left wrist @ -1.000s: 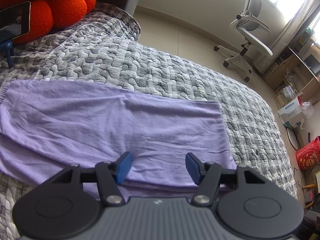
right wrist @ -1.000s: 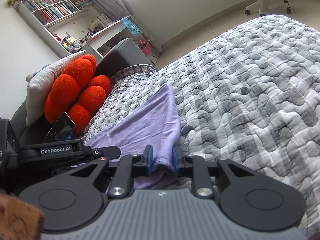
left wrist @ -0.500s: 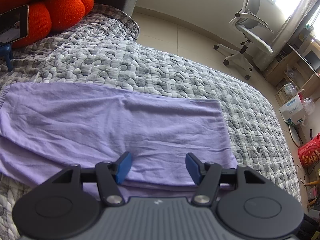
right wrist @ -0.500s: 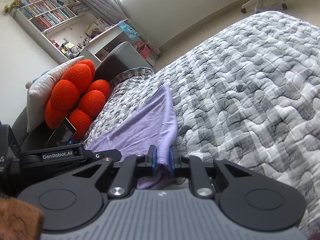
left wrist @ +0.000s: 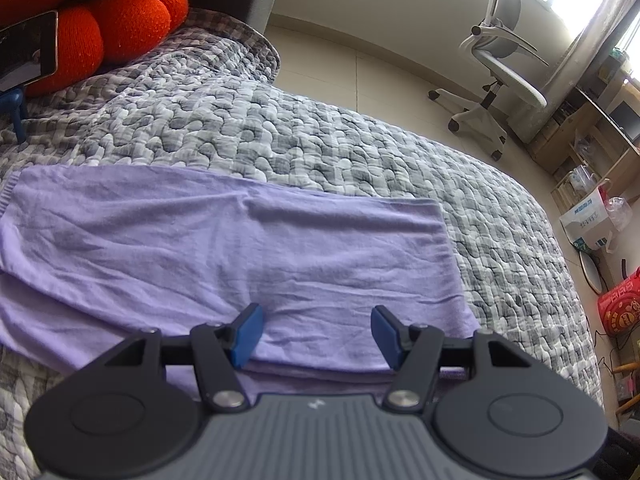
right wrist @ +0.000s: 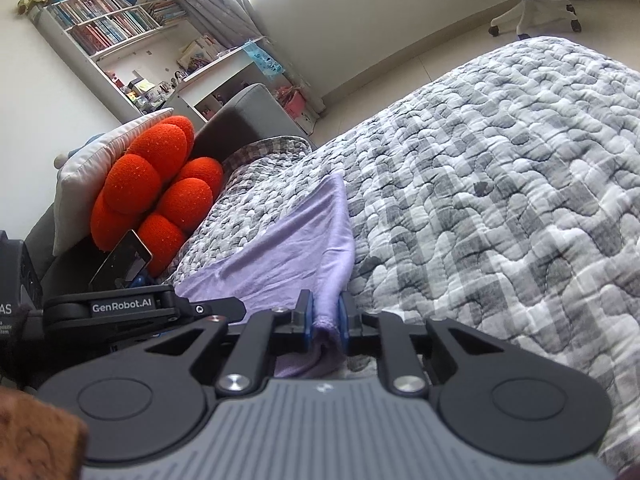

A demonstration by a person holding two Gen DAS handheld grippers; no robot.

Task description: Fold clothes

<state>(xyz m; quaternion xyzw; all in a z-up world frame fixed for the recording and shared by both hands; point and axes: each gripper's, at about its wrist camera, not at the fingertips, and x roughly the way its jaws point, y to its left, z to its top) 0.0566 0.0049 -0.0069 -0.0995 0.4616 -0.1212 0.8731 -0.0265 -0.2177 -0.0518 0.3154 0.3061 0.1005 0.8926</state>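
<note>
A lilac garment (left wrist: 224, 252) lies flat and folded lengthwise on the grey quilted bed (left wrist: 304, 140). My left gripper (left wrist: 317, 334) hovers open over the garment's near edge, its blue pads wide apart with nothing gripped. In the right wrist view the garment (right wrist: 288, 252) runs away from me, and its near corner is bunched between the blue pads of my right gripper (right wrist: 324, 320). Those jaws are opening, with the fold still touching both pads. The left gripper's black body (right wrist: 120, 306) shows to the left of it.
An orange bobbled cushion (right wrist: 156, 196) and a white pillow (right wrist: 80, 168) lean at the head of the bed, with a phone on a blue stand (left wrist: 26, 52) in front. A white office chair (left wrist: 496, 76) stands on the floor beyond. Shelves and boxes line the walls.
The right gripper's pads stand closer together around the cloth fold than a second ago, and its view has tipped slightly. The left gripper has stayed put, still open.
</note>
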